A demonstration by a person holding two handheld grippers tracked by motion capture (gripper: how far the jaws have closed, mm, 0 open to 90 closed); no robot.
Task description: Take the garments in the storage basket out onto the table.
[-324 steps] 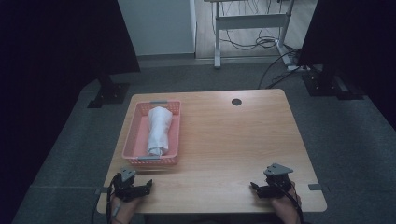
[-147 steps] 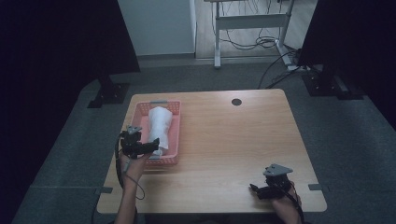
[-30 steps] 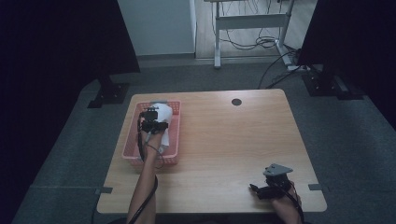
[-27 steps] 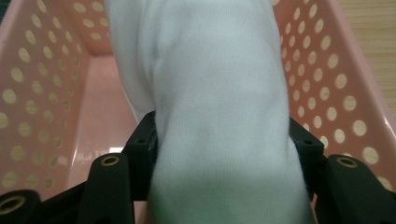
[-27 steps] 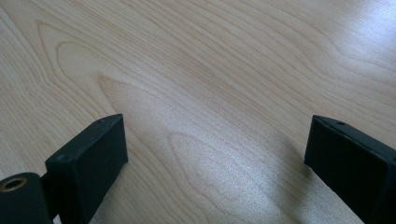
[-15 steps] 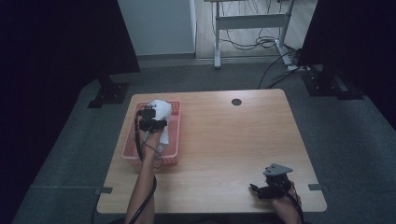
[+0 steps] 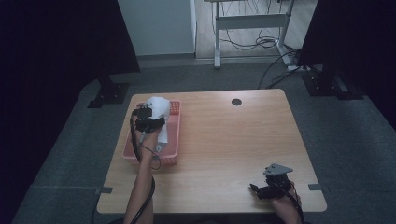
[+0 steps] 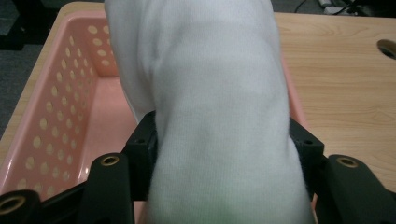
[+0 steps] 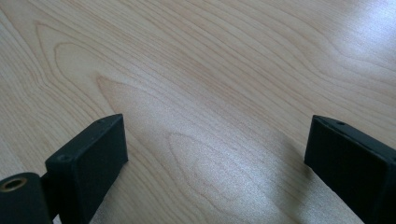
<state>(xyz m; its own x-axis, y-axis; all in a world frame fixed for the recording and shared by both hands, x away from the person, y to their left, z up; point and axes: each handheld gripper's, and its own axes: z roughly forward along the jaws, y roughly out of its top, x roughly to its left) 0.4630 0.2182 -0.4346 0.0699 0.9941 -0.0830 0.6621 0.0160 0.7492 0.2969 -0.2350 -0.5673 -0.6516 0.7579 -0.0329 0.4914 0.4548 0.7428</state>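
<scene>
One white cloth [image 7: 159,112] is in play, and I am lifting it out of the pink basket [image 7: 173,140] at the left of the high view. The left hand-held gripper [image 7: 148,122] is clamped on the cloth; in the left gripper view the fabric [image 8: 219,116] is bulging between the two black jaws, with the basket wall [image 8: 56,107] at the left of the frame. The cloth's lower end appears to be hanging inside the basket. The right hand-held gripper [image 7: 266,189] is resting at the lower right of the desk [image 7: 233,140], its jaws standing wide apart over bare wood in the right gripper view. My judgement: the extraction step is under way. The next move calls for raising the cloth clear of the basket rim without dragging the basket, then carrying it toward the open centre of the desk.
</scene>
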